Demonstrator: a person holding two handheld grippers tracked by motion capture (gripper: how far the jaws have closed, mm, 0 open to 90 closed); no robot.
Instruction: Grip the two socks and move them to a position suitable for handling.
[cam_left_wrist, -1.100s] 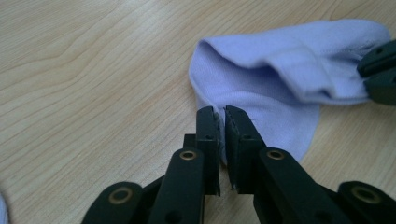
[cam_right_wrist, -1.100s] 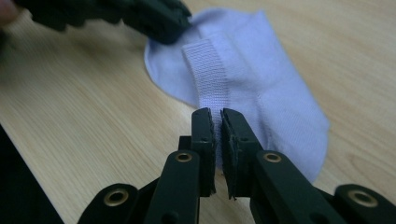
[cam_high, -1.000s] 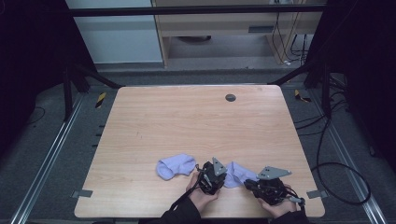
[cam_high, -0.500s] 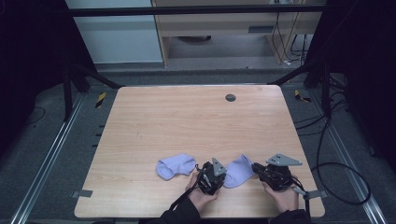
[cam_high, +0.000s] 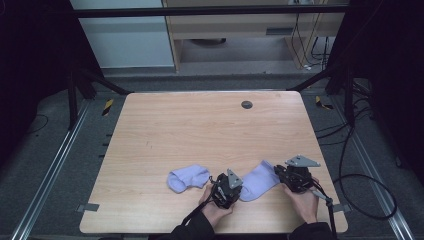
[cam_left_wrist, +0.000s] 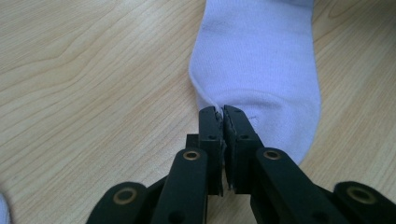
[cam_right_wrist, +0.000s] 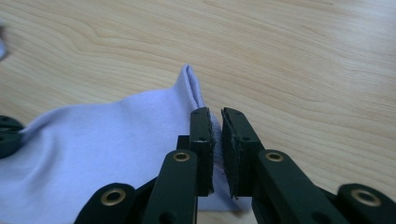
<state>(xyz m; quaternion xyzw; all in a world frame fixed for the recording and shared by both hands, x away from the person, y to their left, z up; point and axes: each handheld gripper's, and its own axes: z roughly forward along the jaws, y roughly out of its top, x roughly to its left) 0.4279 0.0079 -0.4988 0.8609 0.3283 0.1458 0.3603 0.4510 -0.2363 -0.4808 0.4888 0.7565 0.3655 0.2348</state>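
On the wooden table (cam_high: 200, 130), seen from above, your right gripper (cam_high: 292, 176) has drawn the sock (cam_high: 257, 180) out flatter toward the right edge than a second ago, so the stretch looks under way, with the second sock (cam_high: 187, 178) lying just left. In the left gripper view, your left gripper (cam_left_wrist: 223, 114) is pinched tight on the sock's (cam_left_wrist: 261, 70) toe end. In the right gripper view, the jaws are nearly closed on its cuff (cam_right_wrist: 194, 91).

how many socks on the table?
2. One sock stretched between the left hand-held gripper and right hand-held gripper; a second sock lies bunched left of them.
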